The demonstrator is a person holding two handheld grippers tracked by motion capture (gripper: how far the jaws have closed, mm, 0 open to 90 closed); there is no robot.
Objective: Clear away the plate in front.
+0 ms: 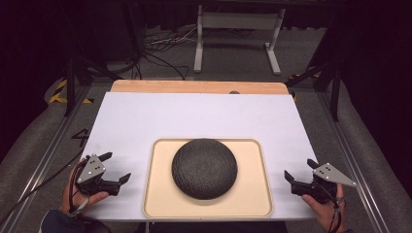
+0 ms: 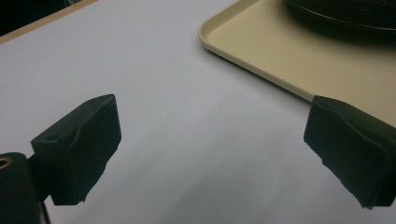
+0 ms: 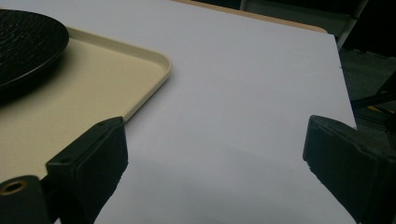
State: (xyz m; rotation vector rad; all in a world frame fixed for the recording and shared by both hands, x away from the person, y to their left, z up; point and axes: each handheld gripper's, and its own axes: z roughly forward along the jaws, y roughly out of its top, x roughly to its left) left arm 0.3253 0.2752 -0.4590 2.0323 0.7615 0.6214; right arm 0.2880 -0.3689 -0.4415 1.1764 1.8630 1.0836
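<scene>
High view, black plate (image 1: 204,167) between both jaws, untouched

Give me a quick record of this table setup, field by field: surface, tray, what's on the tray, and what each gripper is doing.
surface: white table top, wooden strip at the far edge
tray: beige tray, near middle of the table
on tray: dark round textured plate, upside down, centred
left gripper: jaws open, nothing between them, left of the tray
right gripper: jaws open, nothing between them, right of the tray
contact: neither gripper touches the tray or the plate
</scene>
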